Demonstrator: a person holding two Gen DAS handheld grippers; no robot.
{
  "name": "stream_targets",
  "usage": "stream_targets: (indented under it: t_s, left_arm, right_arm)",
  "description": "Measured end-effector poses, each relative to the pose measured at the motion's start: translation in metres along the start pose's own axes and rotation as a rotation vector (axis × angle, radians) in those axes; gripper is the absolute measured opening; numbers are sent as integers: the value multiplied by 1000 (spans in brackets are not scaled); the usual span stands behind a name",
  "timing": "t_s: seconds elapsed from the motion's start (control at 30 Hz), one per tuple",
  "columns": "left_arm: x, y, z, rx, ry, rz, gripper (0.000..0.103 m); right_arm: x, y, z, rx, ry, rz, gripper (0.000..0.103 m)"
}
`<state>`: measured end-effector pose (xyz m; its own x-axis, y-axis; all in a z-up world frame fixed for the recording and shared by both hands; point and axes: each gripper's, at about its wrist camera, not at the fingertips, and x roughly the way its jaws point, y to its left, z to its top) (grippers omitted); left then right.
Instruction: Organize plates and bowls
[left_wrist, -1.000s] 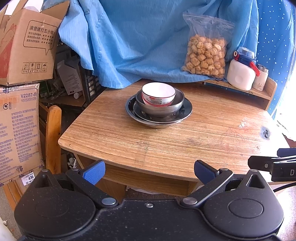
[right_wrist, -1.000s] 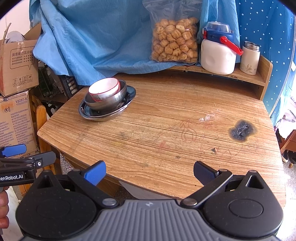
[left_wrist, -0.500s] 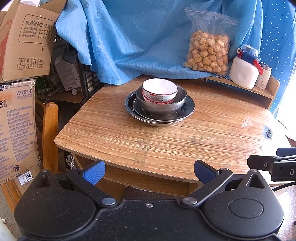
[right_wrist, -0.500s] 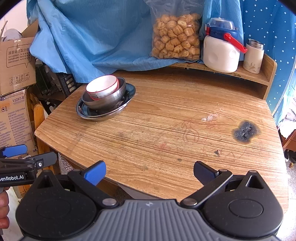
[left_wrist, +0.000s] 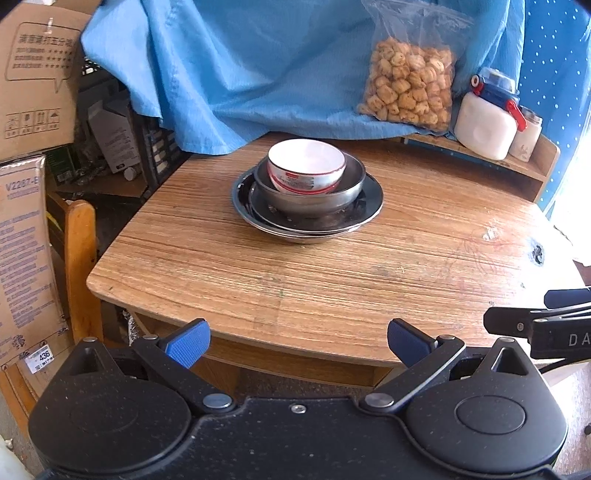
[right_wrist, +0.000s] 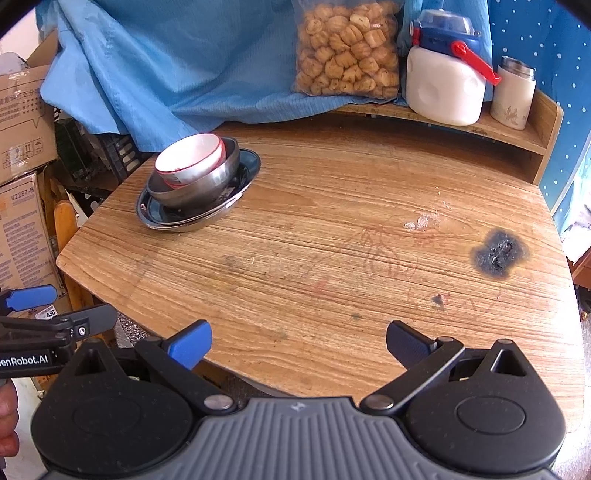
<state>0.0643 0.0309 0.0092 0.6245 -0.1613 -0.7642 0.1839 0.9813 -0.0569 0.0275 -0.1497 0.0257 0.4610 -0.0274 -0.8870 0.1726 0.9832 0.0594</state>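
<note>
left hand-held gripper (left_wrist: 295, 341) closer to bowl stack (left_wrist: 307, 192) | box (left_wrist: 18, 258): "V2287", "436"

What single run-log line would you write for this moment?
left hand-held gripper: open, empty | right hand-held gripper: open, empty | ceramic bowl in steel bowl on steel plates | wooden table

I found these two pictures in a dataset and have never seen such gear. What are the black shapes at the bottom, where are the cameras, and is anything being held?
A person holds two hand grippers, each with a camera looking along its fingers. One picture is from the left gripper, the other from the right gripper. Both are open and hold nothing. On the wooden table a white bowl sits inside a steel bowl, stacked on steel plates. On the back shelf are a snack bag, a white jug and a small cup.
</note>
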Motion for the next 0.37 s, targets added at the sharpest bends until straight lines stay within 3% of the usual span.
stream_targets:
  t_s: [0.37]
  left_arm:
    - [33,-39,26,72,37,-103,102]
  right_arm:
    - [12,-30,16,6,20,-29,103]
